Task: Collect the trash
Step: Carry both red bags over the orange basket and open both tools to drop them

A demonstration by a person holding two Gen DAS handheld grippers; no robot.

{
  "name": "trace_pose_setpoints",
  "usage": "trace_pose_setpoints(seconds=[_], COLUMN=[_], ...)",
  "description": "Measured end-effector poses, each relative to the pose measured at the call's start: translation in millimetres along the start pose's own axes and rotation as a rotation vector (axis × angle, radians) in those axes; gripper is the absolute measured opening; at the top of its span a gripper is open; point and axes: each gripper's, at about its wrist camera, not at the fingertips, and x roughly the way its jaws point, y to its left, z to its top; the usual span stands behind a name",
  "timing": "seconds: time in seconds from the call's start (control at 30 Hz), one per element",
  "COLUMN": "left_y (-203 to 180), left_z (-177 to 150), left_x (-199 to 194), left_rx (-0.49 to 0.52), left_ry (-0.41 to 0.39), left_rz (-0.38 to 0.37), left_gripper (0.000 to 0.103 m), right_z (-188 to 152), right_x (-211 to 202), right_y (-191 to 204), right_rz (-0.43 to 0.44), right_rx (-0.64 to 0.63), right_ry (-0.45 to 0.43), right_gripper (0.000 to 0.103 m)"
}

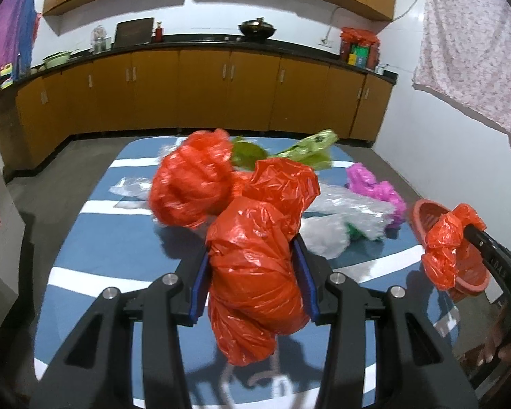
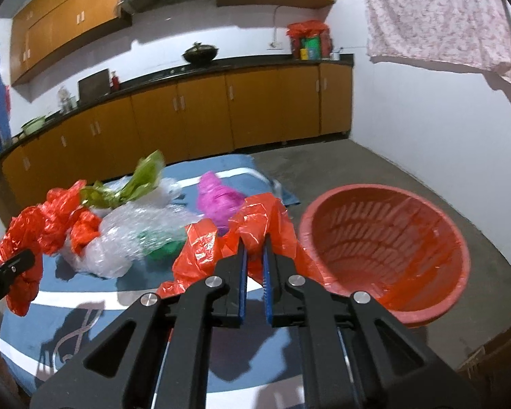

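Note:
My left gripper (image 1: 255,259) is shut on a crumpled red plastic bag (image 1: 255,272) and holds it above the blue striped table (image 1: 119,238). My right gripper (image 2: 254,248) is shut on another red plastic bag (image 2: 207,252), beside the red plastic basket (image 2: 391,238) at the table's right edge. The right gripper and its bag (image 1: 449,242) show in the left wrist view in front of the basket (image 1: 426,214). On the table lie more red bags (image 1: 187,184), a green bag (image 1: 306,150), a pink bag (image 1: 374,187) and clear plastic wrap (image 1: 340,218).
Orange kitchen cabinets (image 1: 204,92) with a dark counter run along the back wall. A wok (image 1: 257,29) and a red bag of goods (image 1: 357,47) stand on the counter. A floral cloth (image 1: 473,51) hangs at the right. Grey floor (image 2: 374,167) lies beyond the table.

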Motion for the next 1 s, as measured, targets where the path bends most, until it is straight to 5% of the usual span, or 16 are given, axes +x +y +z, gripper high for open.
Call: trace_pose_setpoints(seconds=[0.47,1.0], left_y=[-76.1,-242.6], left_z=[7.5,32.8], left_x=[13.3,84.4], left_rx=[0.097,0.282], left_ry=[0.017,0.049], left_rz=[-0.145,-0.426], left_gripper=[0.043,0.043], right_z=[12.1,35.9], right_x=[-11.0,-3.3], right_y=[-67.5,-146.4], right_rz=[-0.145,-0.313], right_rx=[0.080,0.158], right_ry=[-0.047,-0.102], right_gripper=[0.008,0.008])
